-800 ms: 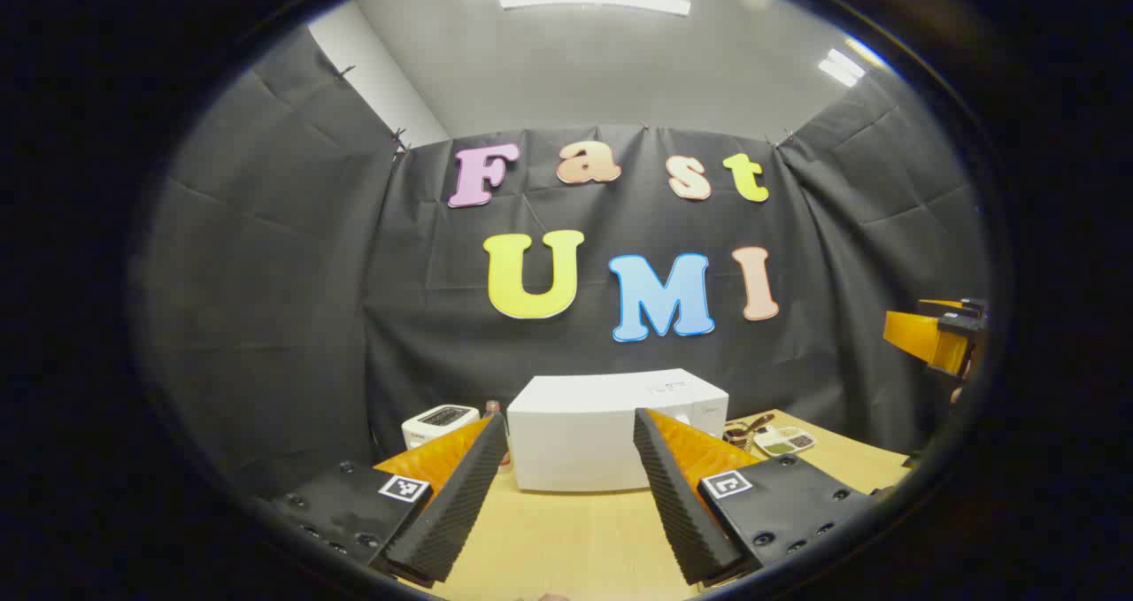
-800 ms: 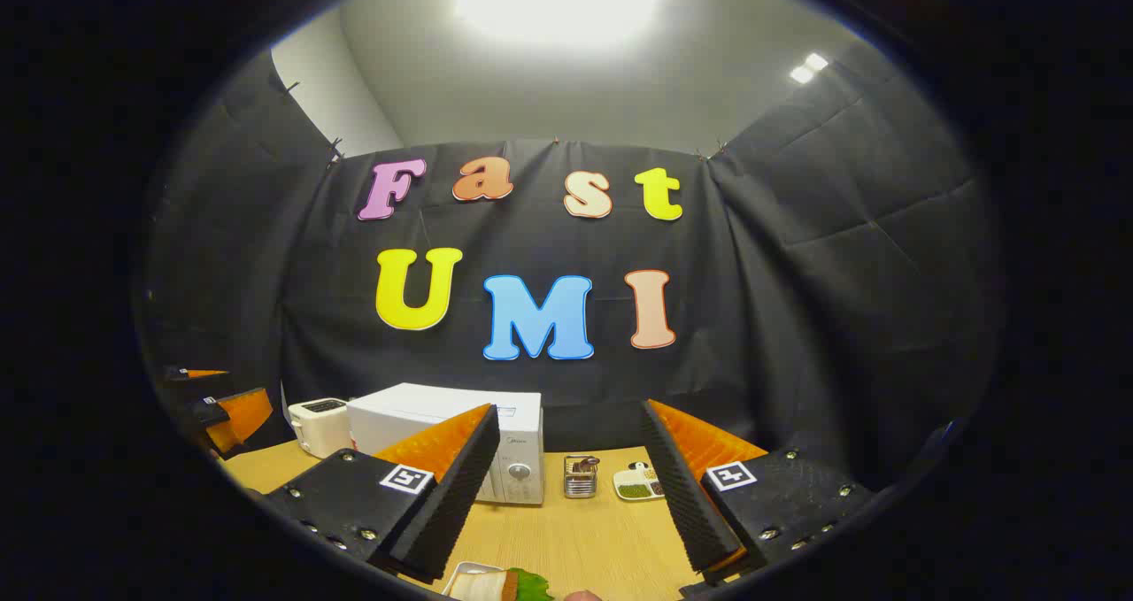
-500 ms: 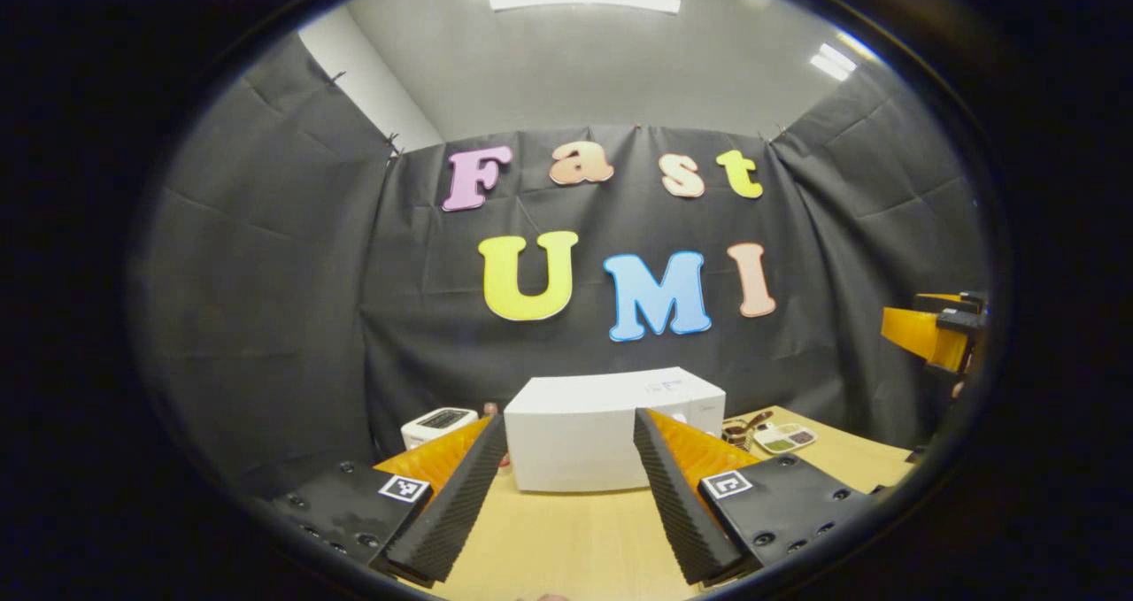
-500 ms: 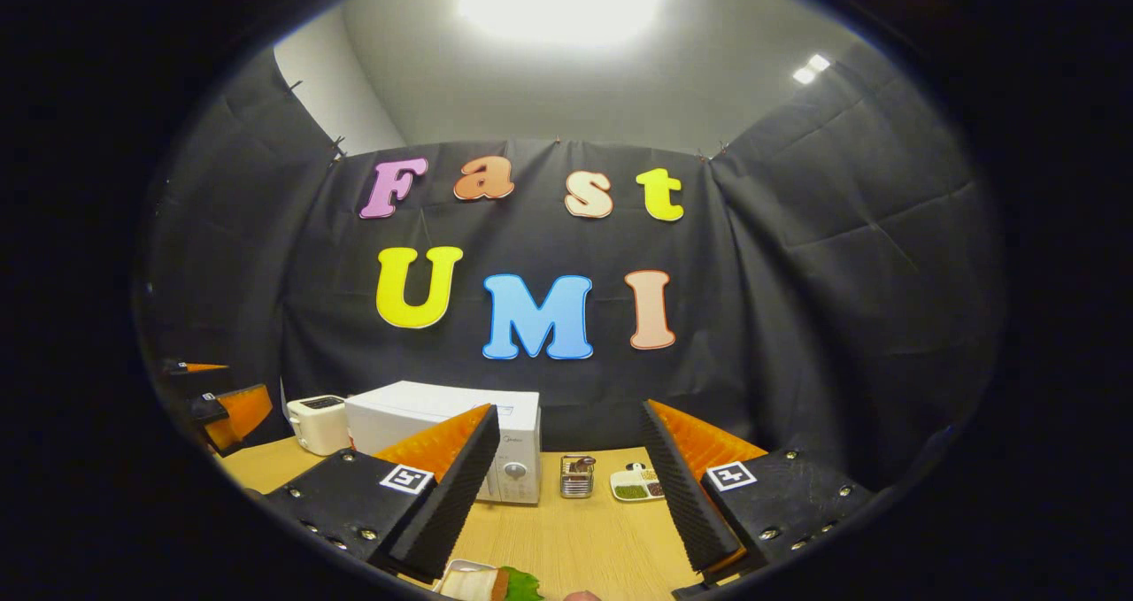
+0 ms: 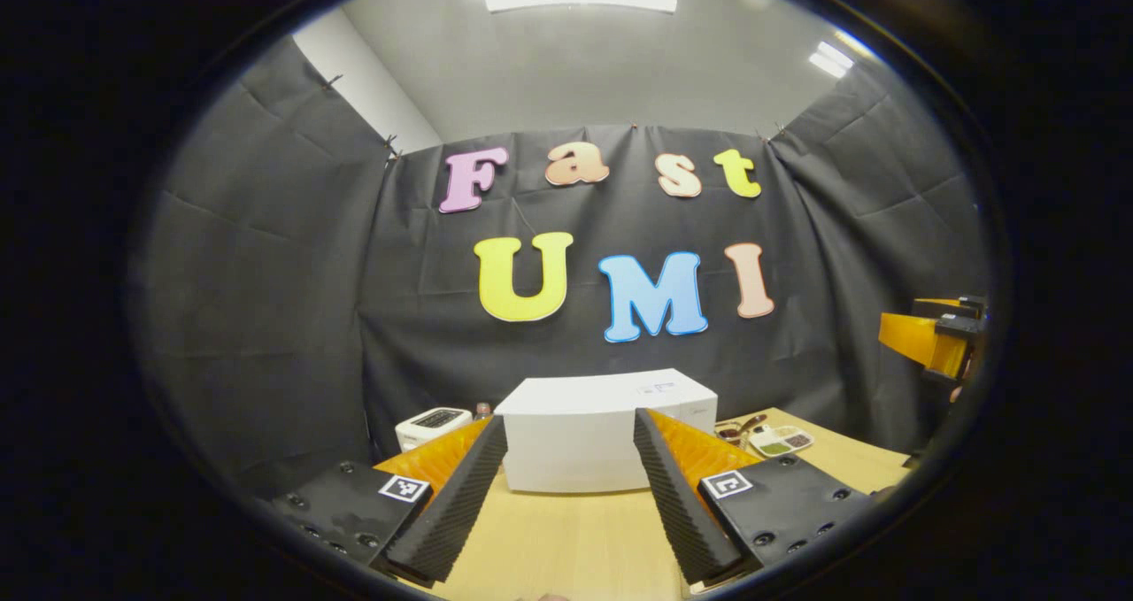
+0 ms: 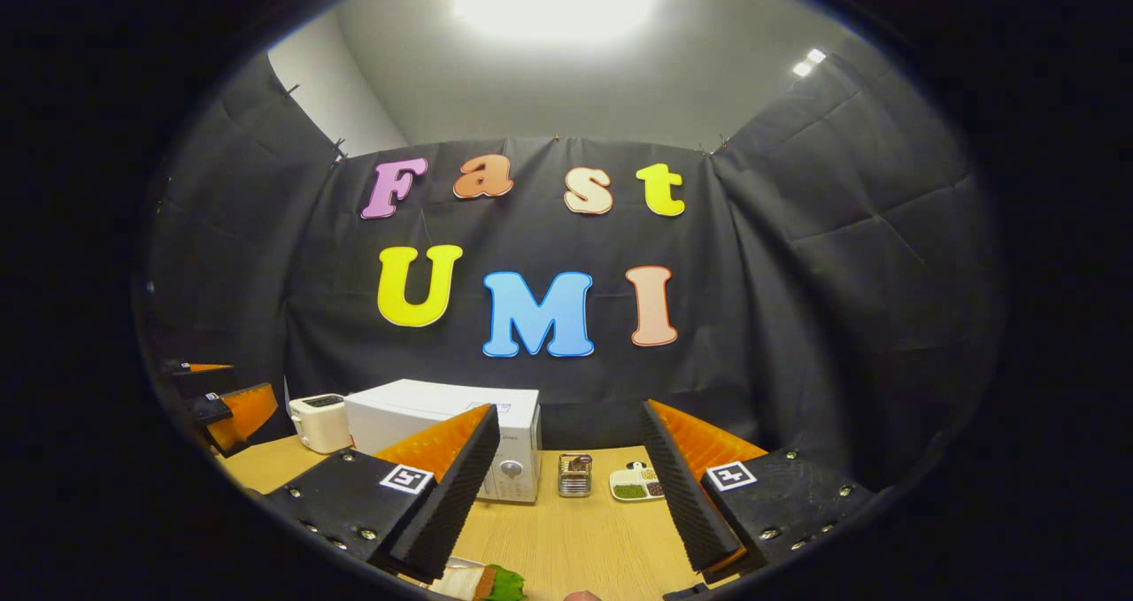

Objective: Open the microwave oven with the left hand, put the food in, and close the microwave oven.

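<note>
A white microwave oven (image 5: 584, 442) stands at the back of the wooden table (image 5: 566, 539), its door shut. In the left gripper view it lies straight ahead, well beyond my left gripper (image 5: 566, 504), which is open and empty. In the right gripper view the microwave (image 6: 443, 415) is to the left, its dial facing me. My right gripper (image 6: 566, 504) is open and empty above the table. Just below it, at the view's lower edge, lies the food (image 6: 478, 581), a sandwich with green lettuce on a white plate. The other gripper (image 6: 230, 411) shows at far left.
A white toaster (image 5: 432, 425) stands left of the microwave. To its right are a small metal holder (image 6: 575, 474) and a white dish of condiments (image 6: 635, 483). The right gripper's orange finger (image 5: 925, 340) shows at the right edge of the left gripper view.
Both views have shifted slightly; the microwave sits a little lower-left in the left gripper view, and the food has slid toward the right view's bottom edge. Both grippers remain open.
</note>
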`<state>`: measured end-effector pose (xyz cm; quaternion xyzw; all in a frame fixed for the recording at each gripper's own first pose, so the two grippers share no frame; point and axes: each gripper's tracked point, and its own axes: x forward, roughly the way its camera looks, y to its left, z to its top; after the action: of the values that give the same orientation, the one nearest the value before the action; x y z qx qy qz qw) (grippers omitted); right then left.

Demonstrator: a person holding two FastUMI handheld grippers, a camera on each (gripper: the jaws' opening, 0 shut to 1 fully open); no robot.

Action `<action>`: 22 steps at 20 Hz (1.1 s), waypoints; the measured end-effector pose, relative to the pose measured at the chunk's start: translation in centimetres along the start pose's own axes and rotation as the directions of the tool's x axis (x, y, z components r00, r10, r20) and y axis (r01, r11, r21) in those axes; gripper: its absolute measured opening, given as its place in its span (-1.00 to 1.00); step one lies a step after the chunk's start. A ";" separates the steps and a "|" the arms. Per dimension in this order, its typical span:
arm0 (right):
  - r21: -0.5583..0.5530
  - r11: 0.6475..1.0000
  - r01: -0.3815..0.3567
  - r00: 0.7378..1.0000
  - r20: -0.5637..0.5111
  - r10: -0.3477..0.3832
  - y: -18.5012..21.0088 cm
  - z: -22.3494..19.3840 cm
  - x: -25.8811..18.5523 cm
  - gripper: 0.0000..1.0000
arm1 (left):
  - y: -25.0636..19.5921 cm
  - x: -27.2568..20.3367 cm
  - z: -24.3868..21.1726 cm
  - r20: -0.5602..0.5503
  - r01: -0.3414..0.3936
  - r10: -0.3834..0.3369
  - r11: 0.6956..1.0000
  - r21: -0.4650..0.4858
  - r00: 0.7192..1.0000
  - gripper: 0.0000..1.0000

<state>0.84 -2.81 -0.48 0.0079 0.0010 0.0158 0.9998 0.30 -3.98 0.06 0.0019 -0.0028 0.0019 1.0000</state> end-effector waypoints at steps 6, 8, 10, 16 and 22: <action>0.014 1.000 -0.026 1.000 0.004 0.026 -1.9 -0.9 -0.1 0.92 | -1.9 1.7 0.8 0.030 -0.029 0.030 1.000 -0.011 0.999 0.89; 0.019 1.000 -0.022 1.000 0.004 0.022 -2.4 -0.9 -0.2 0.92 | -2.8 2.7 1.3 0.045 -0.016 0.017 1.000 -0.012 0.999 0.89; 0.007 1.000 -0.016 1.000 0.000 0.016 -2.8 -1.2 0.0 0.92 | -3.5 3.7 1.3 0.051 -0.001 0.001 1.000 -0.008 0.999 0.90; 0.000 1.000 0.028 1.000 -0.010 -0.028 -2.8 -1.5 1.7 0.92 | -6.6 9.6 -0.2 0.057 0.086 -0.085 0.996 -0.013 0.995 0.90; -0.023 0.997 0.077 0.997 -0.030 -0.077 -2.4 -2.1 3.7 0.92 | -9.8 16.1 -3.4 0.025 0.172 -0.172 0.985 -0.006 0.985 0.90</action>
<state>4.60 -5.09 -2.66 -0.0032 0.0168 -0.0226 0.9996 16.49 -13.69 -3.29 -0.0019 -0.0149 -0.0846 0.9963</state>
